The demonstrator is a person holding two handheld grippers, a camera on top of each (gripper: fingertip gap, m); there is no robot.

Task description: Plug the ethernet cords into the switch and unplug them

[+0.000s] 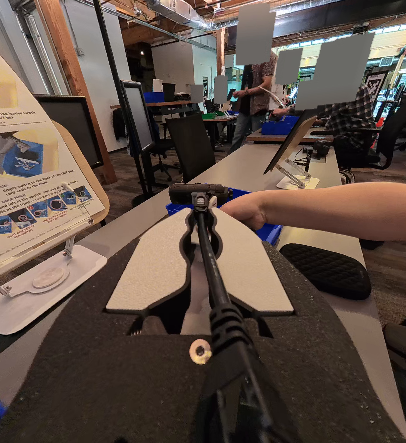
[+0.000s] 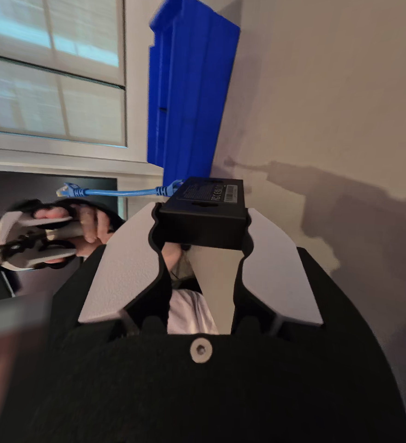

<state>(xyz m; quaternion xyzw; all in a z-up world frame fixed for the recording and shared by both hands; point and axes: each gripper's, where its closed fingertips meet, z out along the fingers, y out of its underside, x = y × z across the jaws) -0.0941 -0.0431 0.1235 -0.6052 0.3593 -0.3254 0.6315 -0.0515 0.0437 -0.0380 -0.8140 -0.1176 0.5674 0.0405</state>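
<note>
The switch [image 2: 203, 212], a small black box, was held up in the air, clamped across its short end by the right gripper [image 2: 202, 227], whose jaws stood apart only by the box's width. A short blue cord [image 2: 125, 191] was plugged into its left side, the free plug hanging out in the air. The box looked light and rigid, with smooth sides that could slip; gripping it across the body, clear of the ports, seemed sound.

The black cord [image 1: 211, 259] ran straight between the fingers of the left gripper [image 1: 200, 215], whose jaws were nearly closed around it just behind the plug [image 1: 200, 200]. That plug sat at the face of the switch [image 1: 197, 193]; whether it was fully seated could not be told. The cord looked stiff along a short length but bendable, so holding it close behind the plug gave the best control, and the latch tab would probably be the fragile part.

Beyond lay a blue bin [image 1: 266, 230] on the grey desk [image 1: 245, 160], near its right edge, with an instruction board [image 1: 29, 179] at the left edge.
</note>
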